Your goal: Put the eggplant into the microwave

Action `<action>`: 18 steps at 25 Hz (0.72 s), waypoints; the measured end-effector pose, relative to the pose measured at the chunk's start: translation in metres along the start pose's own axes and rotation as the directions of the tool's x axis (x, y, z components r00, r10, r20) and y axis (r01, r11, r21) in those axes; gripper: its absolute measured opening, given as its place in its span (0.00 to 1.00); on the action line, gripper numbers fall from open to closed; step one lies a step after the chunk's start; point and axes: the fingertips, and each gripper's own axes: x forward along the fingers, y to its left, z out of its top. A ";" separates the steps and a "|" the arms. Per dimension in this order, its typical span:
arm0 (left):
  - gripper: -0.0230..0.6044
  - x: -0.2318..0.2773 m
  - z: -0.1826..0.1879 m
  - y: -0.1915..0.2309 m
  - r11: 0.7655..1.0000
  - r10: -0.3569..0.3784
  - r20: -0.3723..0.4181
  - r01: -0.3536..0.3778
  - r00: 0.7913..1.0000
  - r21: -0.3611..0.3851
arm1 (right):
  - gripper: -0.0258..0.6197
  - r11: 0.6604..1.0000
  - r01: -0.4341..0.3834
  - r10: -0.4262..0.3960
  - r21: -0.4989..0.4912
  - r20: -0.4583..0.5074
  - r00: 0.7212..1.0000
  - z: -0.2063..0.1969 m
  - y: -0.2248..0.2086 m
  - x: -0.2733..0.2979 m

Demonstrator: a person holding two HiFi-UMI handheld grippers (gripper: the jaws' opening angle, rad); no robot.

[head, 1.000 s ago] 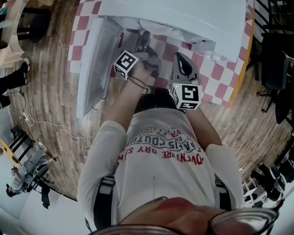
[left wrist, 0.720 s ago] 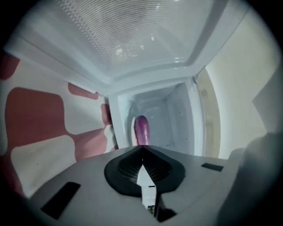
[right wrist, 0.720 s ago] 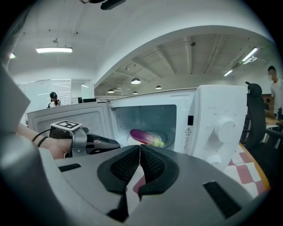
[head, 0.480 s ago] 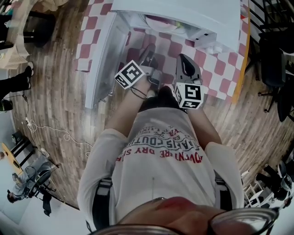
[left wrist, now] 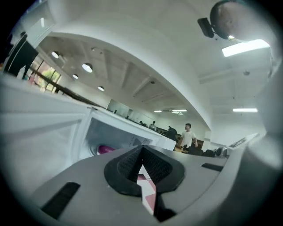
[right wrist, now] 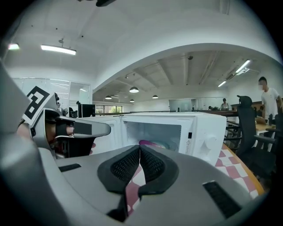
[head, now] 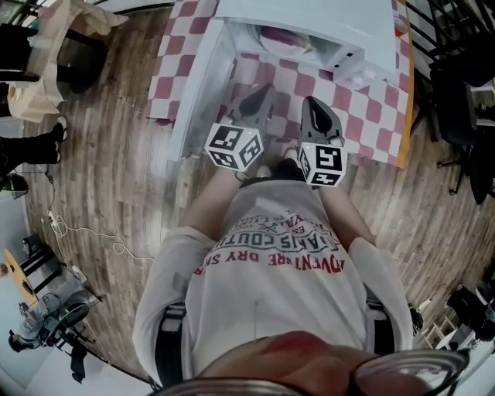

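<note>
**Status at this moment**

1. Task object. I read the eggplant (head: 275,35) as lying inside the microwave (head: 325,19), on the pale turntable plate (head: 298,48). The right gripper view shows it as a purple shape low in the lit cavity. No gripper touches it.

2. Left gripper (head: 255,97). I see its two black pads meeting edge to edge with nothing between them, only checked tablecloth (head: 363,116) behind. A second ago this gripper reached nearer the cavity mouth. It has since drawn back toward me and risen, and it has rolled, so its marker cube now presents different faces.

3. Right gripper (head: 312,103). Its jaws are also together and empty. It has pulled back slightly and points at the open cavity from well outside it.

4. Microwave door (head: 197,93). It stands swung fully open on the left side of the oven.

**Assessment**

I judge the placement done: the eggplant has been released and both tools are clear of the opening. The task sentence asks for nothing further. If the door is to be shut, the left gripper sits nearest to it. I would push with closed jaws and sweep wide of the cavity so that I do not disturb the eggplant.
</note>
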 end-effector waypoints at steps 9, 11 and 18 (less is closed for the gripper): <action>0.08 -0.036 0.044 -0.037 0.959 -0.035 0.062 0.016 0.997 0.282 | 0.08 1.000 -0.009 0.010 -0.024 0.074 0.997 0.029 0.026 -0.020; 0.08 -0.038 0.053 -0.042 0.959 -0.051 0.081 0.026 0.995 0.283 | 0.08 0.999 -0.003 0.006 -0.033 0.088 0.996 0.036 0.026 -0.021; 0.08 -0.037 0.066 -0.040 0.965 -0.078 0.110 0.047 0.991 0.256 | 0.08 0.998 0.014 -0.008 -0.053 0.121 0.993 0.054 0.027 -0.023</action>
